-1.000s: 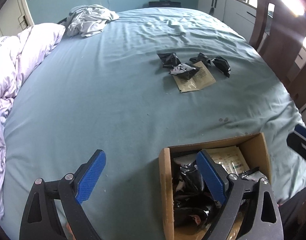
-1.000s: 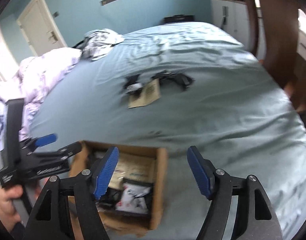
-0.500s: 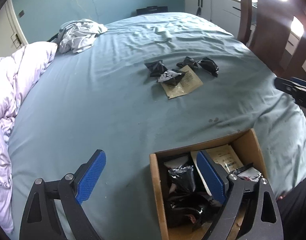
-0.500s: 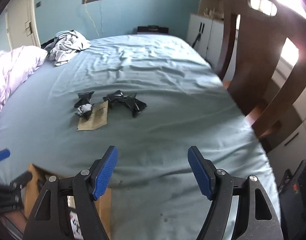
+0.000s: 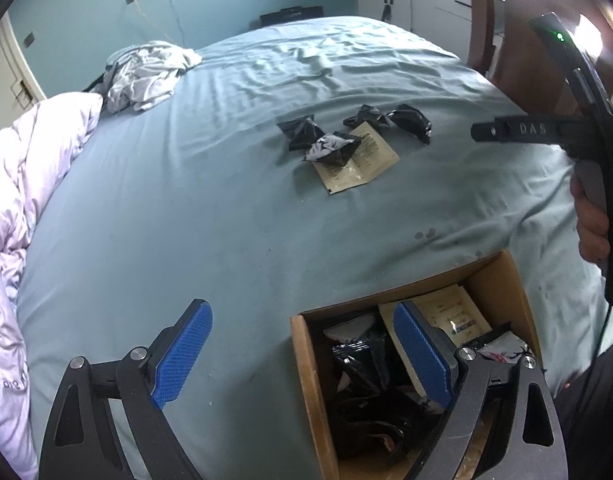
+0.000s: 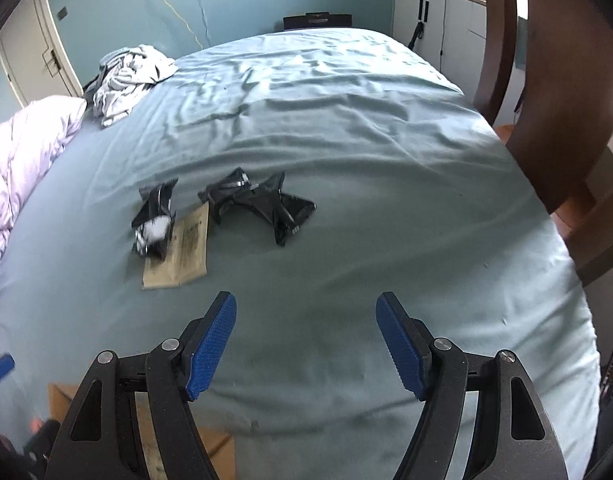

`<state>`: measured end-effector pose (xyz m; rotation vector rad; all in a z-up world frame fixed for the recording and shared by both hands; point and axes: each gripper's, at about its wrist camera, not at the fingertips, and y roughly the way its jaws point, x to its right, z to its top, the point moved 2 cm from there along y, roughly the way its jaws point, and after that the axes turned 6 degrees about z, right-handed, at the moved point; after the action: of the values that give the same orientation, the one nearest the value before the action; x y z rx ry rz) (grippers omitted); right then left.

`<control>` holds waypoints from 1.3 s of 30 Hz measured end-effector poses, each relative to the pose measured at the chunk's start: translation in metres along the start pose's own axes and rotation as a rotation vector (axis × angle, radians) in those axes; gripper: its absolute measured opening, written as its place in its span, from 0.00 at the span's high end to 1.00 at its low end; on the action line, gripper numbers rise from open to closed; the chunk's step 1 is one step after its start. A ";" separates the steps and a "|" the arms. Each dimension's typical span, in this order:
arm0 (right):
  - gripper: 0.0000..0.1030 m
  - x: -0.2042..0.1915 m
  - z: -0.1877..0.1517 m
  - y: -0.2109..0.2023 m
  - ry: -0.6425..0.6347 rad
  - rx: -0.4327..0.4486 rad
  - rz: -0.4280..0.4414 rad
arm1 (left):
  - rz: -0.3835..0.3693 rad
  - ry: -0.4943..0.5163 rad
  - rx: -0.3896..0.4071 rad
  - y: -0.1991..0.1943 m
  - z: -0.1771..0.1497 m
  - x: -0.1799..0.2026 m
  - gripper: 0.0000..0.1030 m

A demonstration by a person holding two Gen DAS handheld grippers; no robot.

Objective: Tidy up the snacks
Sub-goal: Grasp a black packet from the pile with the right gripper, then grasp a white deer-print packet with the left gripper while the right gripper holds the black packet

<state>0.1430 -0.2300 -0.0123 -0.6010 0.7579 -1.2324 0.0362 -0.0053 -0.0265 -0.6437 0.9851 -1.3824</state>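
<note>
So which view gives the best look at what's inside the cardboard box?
The left wrist view. It looks down into the open cardboard box, showing black packets and a tan sachet inside, though one gripper finger covers part. The right wrist view catches only a blurred corner of the box at the bottom left, with its contents hidden.

Left hand-held gripper [image 5: 302, 356] gapes empty; right hand-held gripper [image 6: 306, 344] likewise.

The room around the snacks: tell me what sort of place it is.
A bedroom, most likely: a wide bed under a blue sheet, a bunched quilt at its side, crumpled clothes near the wall.
</note>
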 end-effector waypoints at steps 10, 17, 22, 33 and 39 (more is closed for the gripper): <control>0.30 0.002 0.036 0.068 -0.030 -0.013 0.000 | -0.048 -0.031 -0.068 0.018 0.001 -0.008 0.09; 0.30 -0.009 0.050 0.123 -0.110 -0.006 -0.065 | -0.089 -0.032 -0.111 0.030 -0.001 -0.005 0.09; 0.31 -0.007 0.059 0.163 -0.130 -0.064 -0.099 | -0.087 -0.017 -0.120 0.033 -0.002 -0.002 0.09; 0.65 -0.007 0.074 0.114 -0.026 0.042 -0.014 | -0.093 0.028 -0.148 0.046 0.014 0.000 0.08; 0.65 -0.017 0.065 0.054 -0.010 0.077 0.045 | -0.304 -0.011 -0.171 0.039 0.064 -0.002 0.07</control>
<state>0.2238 -0.2006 -0.0096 -0.5241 0.7082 -1.2109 0.1110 -0.0090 -0.0292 -0.9587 1.0340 -1.5664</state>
